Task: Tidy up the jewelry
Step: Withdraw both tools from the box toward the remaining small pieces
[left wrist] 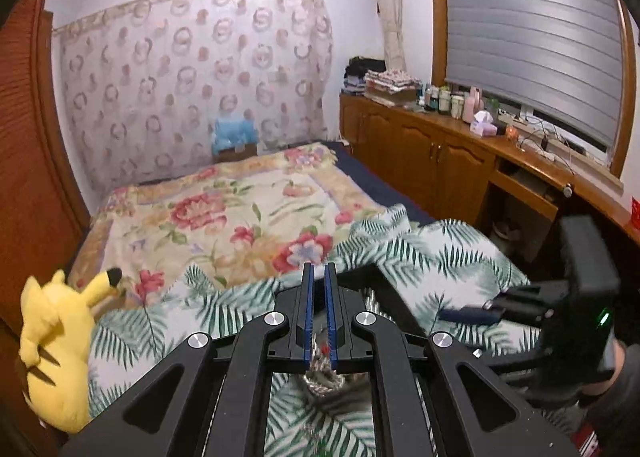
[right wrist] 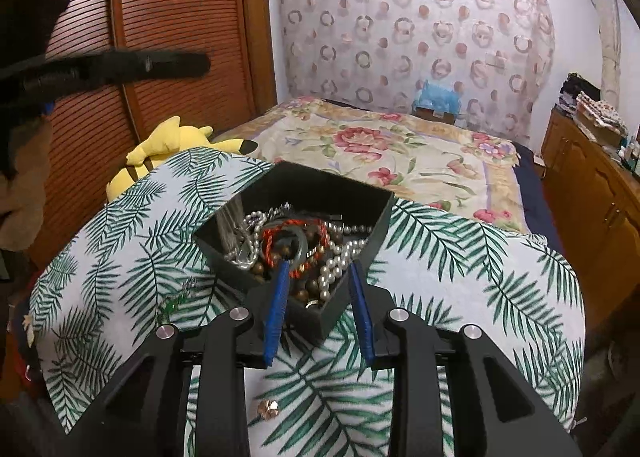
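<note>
A black open box [right wrist: 344,187] sits on a palm-leaf cloth, full of tangled jewelry [right wrist: 296,245]: pearl strands, a red cord bracelet, brown beads, silver chains. My right gripper [right wrist: 320,271] is open, its jaws astride the box's near corner, one blue pad inside over the beads. My left gripper [left wrist: 319,271] is shut on a silver chain piece [left wrist: 320,375] that hangs below the pads, lifted above the cloth; the box's edge [left wrist: 372,277] shows behind it. A small rose-gold piece [right wrist: 269,408] and a thin silver-green piece [right wrist: 178,297] lie on the cloth.
A yellow plush toy [left wrist: 56,349] lies at the cloth's left edge by a wooden louvred wardrobe [right wrist: 168,17]. A floral bedspread [left wrist: 224,213] stretches behind. A wooden cabinet counter [left wrist: 460,145] with bottles runs along the right under a shuttered window.
</note>
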The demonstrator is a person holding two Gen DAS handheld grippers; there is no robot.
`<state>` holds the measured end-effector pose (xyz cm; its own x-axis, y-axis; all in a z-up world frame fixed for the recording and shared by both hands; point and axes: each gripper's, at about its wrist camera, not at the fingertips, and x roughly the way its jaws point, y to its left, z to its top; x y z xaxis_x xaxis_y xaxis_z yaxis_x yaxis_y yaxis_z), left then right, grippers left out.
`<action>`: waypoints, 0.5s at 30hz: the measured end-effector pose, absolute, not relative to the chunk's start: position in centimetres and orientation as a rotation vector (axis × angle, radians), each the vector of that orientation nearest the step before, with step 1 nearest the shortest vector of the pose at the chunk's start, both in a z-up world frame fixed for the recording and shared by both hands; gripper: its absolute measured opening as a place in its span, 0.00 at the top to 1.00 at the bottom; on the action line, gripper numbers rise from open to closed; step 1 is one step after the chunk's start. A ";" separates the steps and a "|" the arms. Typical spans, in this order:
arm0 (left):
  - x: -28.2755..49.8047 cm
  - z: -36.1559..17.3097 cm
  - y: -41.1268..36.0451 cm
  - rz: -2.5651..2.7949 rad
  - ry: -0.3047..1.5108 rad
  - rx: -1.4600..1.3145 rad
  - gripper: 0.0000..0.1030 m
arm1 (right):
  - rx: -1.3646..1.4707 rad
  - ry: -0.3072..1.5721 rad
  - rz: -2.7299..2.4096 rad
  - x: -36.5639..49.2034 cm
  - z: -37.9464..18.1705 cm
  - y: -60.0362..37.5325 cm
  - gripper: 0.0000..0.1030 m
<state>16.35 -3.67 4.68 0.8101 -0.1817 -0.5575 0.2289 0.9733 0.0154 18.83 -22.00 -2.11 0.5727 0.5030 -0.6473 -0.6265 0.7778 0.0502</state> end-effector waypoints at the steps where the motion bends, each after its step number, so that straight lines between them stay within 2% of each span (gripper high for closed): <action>1: 16.0 4.2 -3.5 -0.221 0.593 0.079 0.91 | -0.188 0.693 0.668 18.4 -2.3 -22.2 0.68; 3: 15.0 3.0 -3.0 -0.218 0.608 0.076 0.85 | -0.183 0.692 0.668 17.7 -2.5 -22.6 0.68; 9: 12.6 -0.4 -1.6 -0.207 0.655 0.074 0.80 | -0.188 0.704 0.672 15.9 -3.5 -23.2 0.68; 12: 11.5 -2.0 -1.0 -0.207 0.681 0.065 0.70 | -0.214 0.707 0.668 14.9 -4.1 -23.0 0.68; 15: 11.0 -3.6 -0.4 -0.206 0.714 0.052 0.69 | -0.239 0.725 0.676 14.1 -5.0 -22.6 0.68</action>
